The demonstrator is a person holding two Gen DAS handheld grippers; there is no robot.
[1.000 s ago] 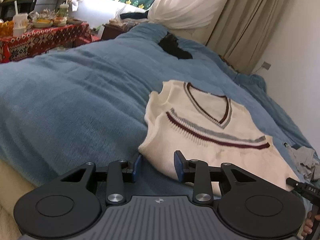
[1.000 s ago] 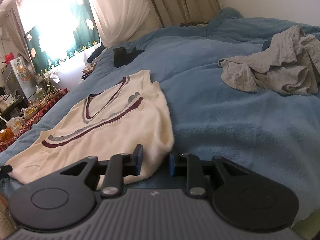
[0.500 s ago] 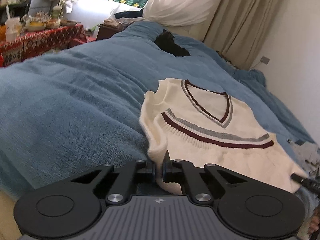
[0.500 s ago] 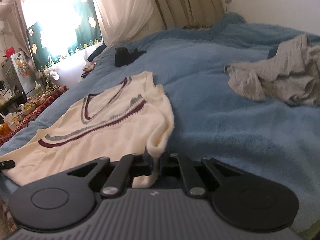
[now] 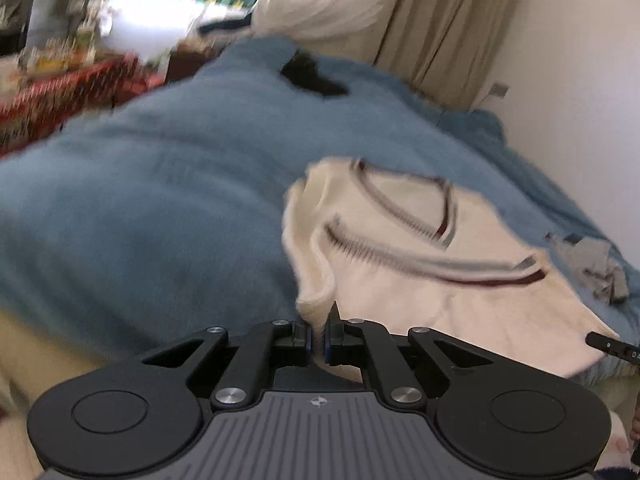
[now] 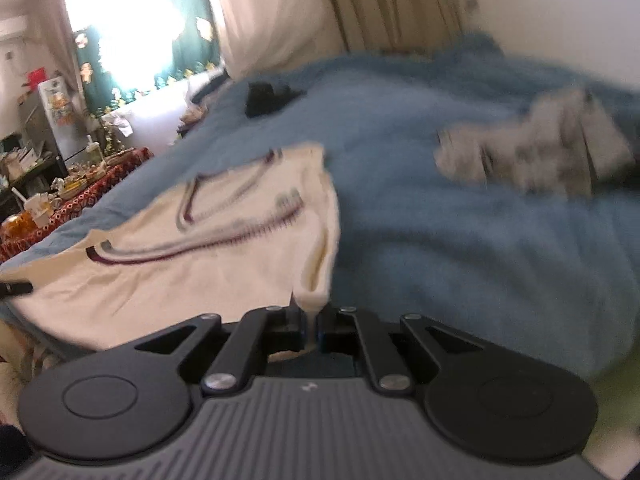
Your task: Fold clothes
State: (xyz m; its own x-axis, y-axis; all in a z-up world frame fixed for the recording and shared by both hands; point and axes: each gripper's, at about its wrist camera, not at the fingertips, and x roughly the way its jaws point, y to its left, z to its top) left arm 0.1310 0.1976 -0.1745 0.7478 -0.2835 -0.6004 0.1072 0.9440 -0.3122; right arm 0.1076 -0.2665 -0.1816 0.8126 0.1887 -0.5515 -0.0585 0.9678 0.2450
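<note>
1. The cream knitted vest [image 5: 460, 292] with a striped V-neck lies face up on the blue blanket [image 5: 152, 200] of the bed, in the centre right of the left wrist view and the centre left of the right wrist view.
2. The left claw [image 5: 318, 338] is clamped on one bottom corner of the vest; a bunched ridge of knit rises from between its jaws at the lower centre of the frame.
3. The right claw [image 6: 310, 330] is likewise closed on the opposite bottom corner, with a pinched peak of cream fabric standing just above its jaws.
4. Both views are blurred, so how much cloth sits inside each pinch cannot be told.
5. The vest looks light, soft and thick. It is limp rather than stiff, so it should drape and sag between the two held corners instead of holding a flat shape.
6. The fluffy knit probably stretches; a hard pull could distort the hem or let a shallow pinch slip out.
7. The hem corners seem the right places to hold: with both taken, the bottom edge can be carried up towards the neckline for a fold across the middle.
8. The plush blanket may drag on the knit, so lifting seems safer than sliding.
9. A crumpled grey garment [image 6: 532, 156] lies well apart at the right of the right wrist view.
</note>
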